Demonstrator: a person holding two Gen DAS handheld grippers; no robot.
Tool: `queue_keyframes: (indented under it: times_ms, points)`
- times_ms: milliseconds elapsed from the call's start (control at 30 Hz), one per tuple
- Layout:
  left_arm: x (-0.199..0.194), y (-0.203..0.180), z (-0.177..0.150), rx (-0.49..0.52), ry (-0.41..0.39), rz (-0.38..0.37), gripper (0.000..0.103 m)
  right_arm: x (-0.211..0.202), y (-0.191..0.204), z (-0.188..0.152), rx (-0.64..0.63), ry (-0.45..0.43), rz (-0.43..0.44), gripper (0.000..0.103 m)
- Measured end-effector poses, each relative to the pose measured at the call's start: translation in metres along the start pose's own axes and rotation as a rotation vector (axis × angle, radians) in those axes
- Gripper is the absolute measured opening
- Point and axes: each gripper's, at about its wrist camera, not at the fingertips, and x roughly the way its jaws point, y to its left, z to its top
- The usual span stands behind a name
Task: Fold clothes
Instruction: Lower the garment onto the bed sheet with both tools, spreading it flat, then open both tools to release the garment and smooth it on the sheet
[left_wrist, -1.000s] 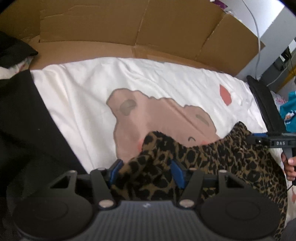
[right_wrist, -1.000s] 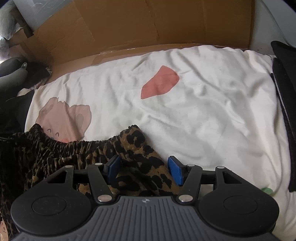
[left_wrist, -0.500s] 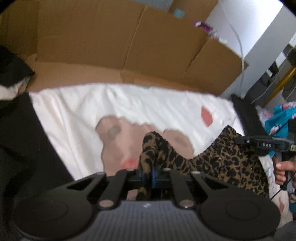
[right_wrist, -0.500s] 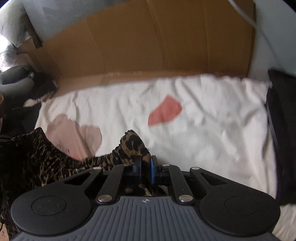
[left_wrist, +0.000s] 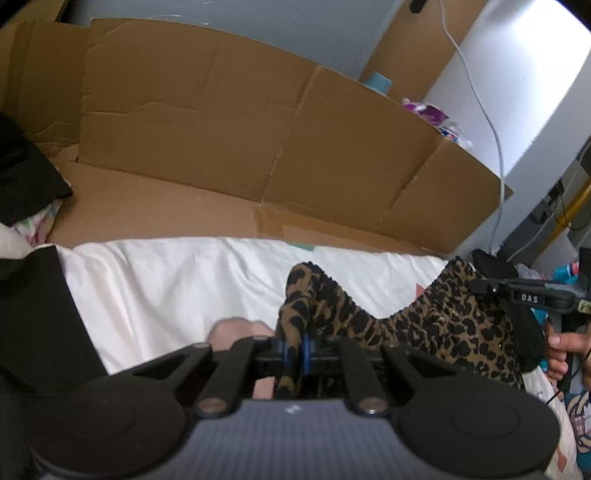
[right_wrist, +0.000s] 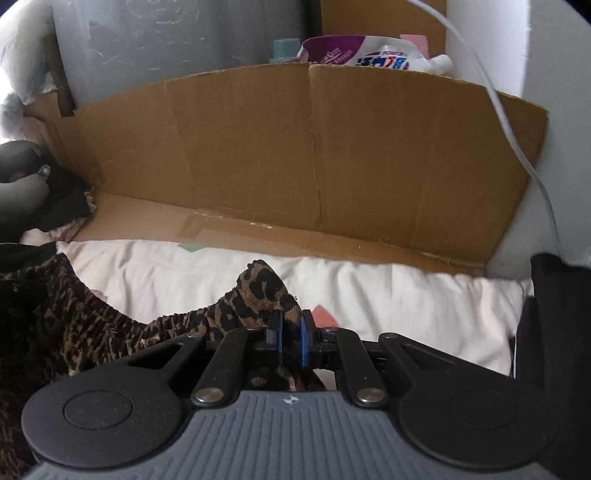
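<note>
- A white sheet (left_wrist: 177, 280) covers the bed; a pink printed patch (left_wrist: 232, 328) shows on it just ahead of the left gripper, and another pink patch (right_wrist: 323, 315) just beyond the right one.
- Flattened cardboard (left_wrist: 229, 122) stands as a wall along the far edge of the sheet, with one flap lying flat at its foot.
- Black cloth (left_wrist: 33, 314) lies over the left edge of the sheet; another black cloth (right_wrist: 554, 317) lies at the right edge.
- The left gripper (left_wrist: 293, 347) has its blue pads pressed together on one corner of the leopard-print garment (left_wrist: 424, 325), which is lifted off the sheet and sags in a curve between the two grippers.
- The right gripper (right_wrist: 290, 338) likewise pinches the garment's other corner, a peak of fabric rising just above its pads.
- Only the left view shows the right gripper from the side (left_wrist: 532, 297), gripping the far corner, with the person's fingers (left_wrist: 563, 345) wrapped around its handle, and teal cloth (left_wrist: 570, 273) beyond the bed's right edge.
- Only the right view shows a purple-and-white bag (right_wrist: 362, 53) plainly behind the cardboard, a grey rounded object (right_wrist: 18, 184) at the far left corner, and the garment's long drape (right_wrist: 55, 325) hanging to the left.
- A white cable (left_wrist: 487, 122) hangs down the wall near the cardboard's right end.
</note>
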Motion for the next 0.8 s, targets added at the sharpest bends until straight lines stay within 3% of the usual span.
queue_keyframes:
  times_ms: [567, 767, 800]
  points:
    - [0.026, 0.021, 0.024, 0.008, -0.025, 0.048, 0.007, 0.038, 0.010, 0.033, -0.055, 0.014, -0.008, 0.008]
    - [0.059, 0.032, 0.012, 0.002, 0.068, 0.123, 0.010, 0.073, 0.012, 0.028, -0.129, 0.081, 0.008, 0.009]
    - [0.062, 0.034, 0.009, -0.007, 0.076, 0.137, 0.015, 0.077, 0.011, 0.026, -0.136, 0.099, 0.001, 0.011]
